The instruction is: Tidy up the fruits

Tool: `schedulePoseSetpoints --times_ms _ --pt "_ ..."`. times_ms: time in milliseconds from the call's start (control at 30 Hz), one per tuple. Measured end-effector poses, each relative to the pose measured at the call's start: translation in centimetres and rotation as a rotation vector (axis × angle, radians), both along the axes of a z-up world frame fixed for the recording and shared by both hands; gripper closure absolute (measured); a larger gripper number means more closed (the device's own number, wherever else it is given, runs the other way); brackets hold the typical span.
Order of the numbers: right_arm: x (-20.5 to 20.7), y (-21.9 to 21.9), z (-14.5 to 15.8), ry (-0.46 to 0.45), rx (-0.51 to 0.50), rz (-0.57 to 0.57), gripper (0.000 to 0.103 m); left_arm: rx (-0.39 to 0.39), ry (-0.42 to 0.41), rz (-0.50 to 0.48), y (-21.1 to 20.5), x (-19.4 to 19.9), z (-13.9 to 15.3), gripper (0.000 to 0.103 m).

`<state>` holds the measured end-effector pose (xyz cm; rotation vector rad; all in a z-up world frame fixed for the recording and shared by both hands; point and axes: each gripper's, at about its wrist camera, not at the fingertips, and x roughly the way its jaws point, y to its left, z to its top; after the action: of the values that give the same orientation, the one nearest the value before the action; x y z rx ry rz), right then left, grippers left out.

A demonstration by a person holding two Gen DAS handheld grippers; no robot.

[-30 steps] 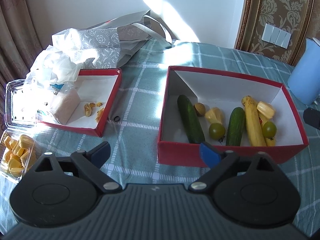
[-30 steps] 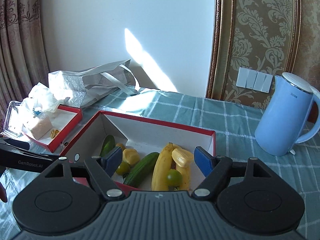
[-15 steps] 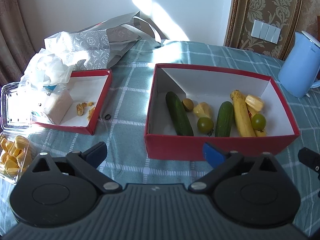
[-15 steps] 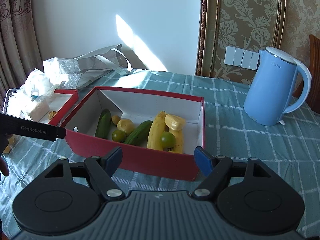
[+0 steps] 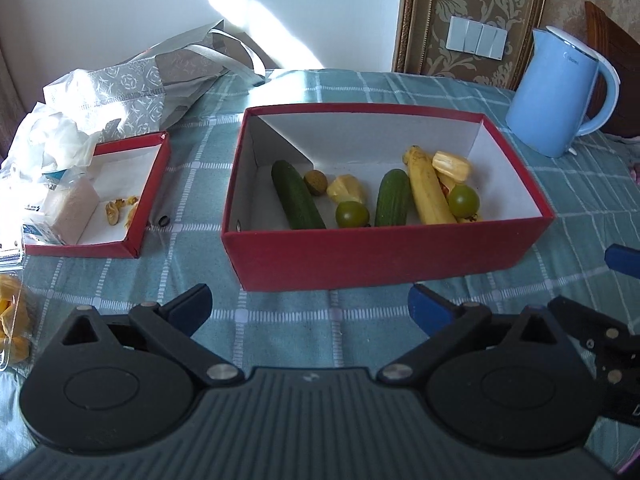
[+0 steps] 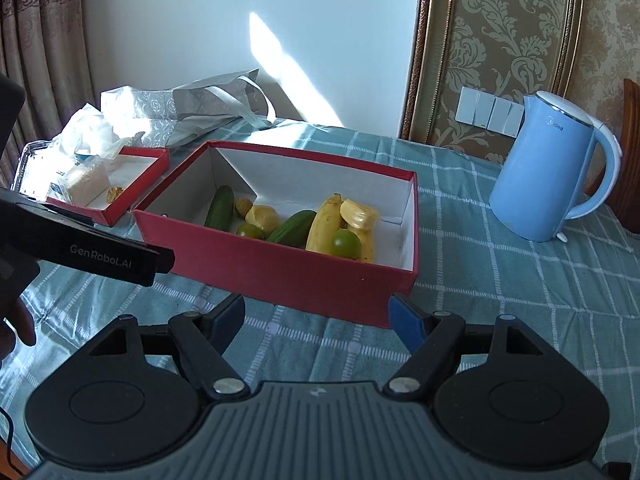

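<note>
A large red box (image 5: 384, 258) (image 6: 280, 276) holds two cucumbers (image 5: 298, 195), a banana (image 5: 428, 190) (image 6: 325, 222), two green tomatoes (image 5: 352, 214), yellow fruit pieces (image 5: 452, 166) and a small brown fruit (image 5: 316, 182). A smaller red box (image 5: 148, 192) (image 6: 120, 208) at left holds a wrapped block (image 5: 70, 208) and yellow scraps (image 5: 120, 210). My left gripper (image 5: 310, 306) is open and empty, above the cloth in front of the large box. My right gripper (image 6: 318, 312) is open and empty, in front of the box's right corner.
A blue kettle (image 5: 560, 92) (image 6: 552, 168) stands right of the large box. A grey bag (image 5: 160, 76) and white plastic (image 5: 52, 140) lie at the back left. A clear tub of yellow fruit pieces (image 5: 12, 320) sits at the left edge. The table has a checked teal cloth (image 5: 580, 200).
Both grippers have pulled back from the large box toward the table's near side; the box looks farther away. Both stay open and empty.
</note>
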<state>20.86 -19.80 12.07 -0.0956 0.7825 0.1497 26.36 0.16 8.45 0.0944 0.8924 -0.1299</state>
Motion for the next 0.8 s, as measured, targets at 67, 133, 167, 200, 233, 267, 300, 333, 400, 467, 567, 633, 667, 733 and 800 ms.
schedulePoseSetpoints --times_ms 67,133,167,200,233,267,300,333,400,467,567,633,667,733,800 --pt "-0.2 -0.4 0.2 -0.006 0.002 -0.016 0.024 0.010 0.001 -0.011 -0.2 -0.4 -0.2 0.000" --pt "-0.4 -0.9 0.5 -0.011 0.007 -0.035 0.024 0.016 -0.001 -0.021 -0.4 -0.8 -0.3 0.000" --pt "-0.6 -1.1 0.6 -0.013 0.009 -0.042 0.024 0.022 -0.004 -0.024 -0.5 -0.9 -0.3 0.000" --pt "-0.8 -1.2 0.7 -0.015 0.011 -0.044 0.024 0.028 -0.007 -0.030 -0.6 -1.1 -0.3 0.000" --pt "-1.0 -1.2 0.8 -0.016 0.010 -0.045 0.024 0.030 -0.008 -0.035 -0.6 -1.1 -0.3 0.000" --pt "-1.2 -1.2 0.9 -0.018 0.009 -0.048 0.024 0.030 -0.007 -0.038 -0.7 -1.2 -0.3 0.000" --pt "-1.4 -1.2 0.9 -0.020 0.010 -0.051 0.024 0.031 -0.007 -0.041 -0.7 -1.3 -0.2 0.000" --pt "-1.5 -1.2 1.0 -0.021 0.012 -0.052 0.024 0.033 -0.008 -0.042 -0.7 -1.3 -0.1 0.000" --pt "-1.6 -1.2 1.2 -0.026 0.014 -0.057 0.024 0.036 -0.007 -0.045 -0.7 -1.3 0.1 0.000" --pt "-1.3 -1.1 1.5 -0.034 0.022 -0.061 0.024 0.036 -0.007 -0.045 -0.9 -1.0 0.4 0.000" --pt "-0.3 -0.9 2.1 -0.061 0.026 -0.058 0.024 0.047 -0.021 -0.047 -1.2 -0.1 0.8 0.000" --pt "0.8 -0.7 2.3 -0.075 0.014 -0.057 0.024 0.051 -0.019 -0.049 -1.4 0.7 0.9 0.000" --pt "1.4 -0.7 2.4 -0.081 0.012 -0.058 0.024 0.050 -0.020 -0.045 -1.4 1.0 0.9 0.000" --pt "2.5 -0.6 2.5 -0.092 0.012 -0.057 0.024 0.055 -0.018 -0.037 -1.5 1.8 0.9 0.000" --pt "3.5 -0.5 2.6 -0.100 0.006 -0.055 0.024 0.049 -0.021 -0.037 -1.5 2.5 0.9 0.000"
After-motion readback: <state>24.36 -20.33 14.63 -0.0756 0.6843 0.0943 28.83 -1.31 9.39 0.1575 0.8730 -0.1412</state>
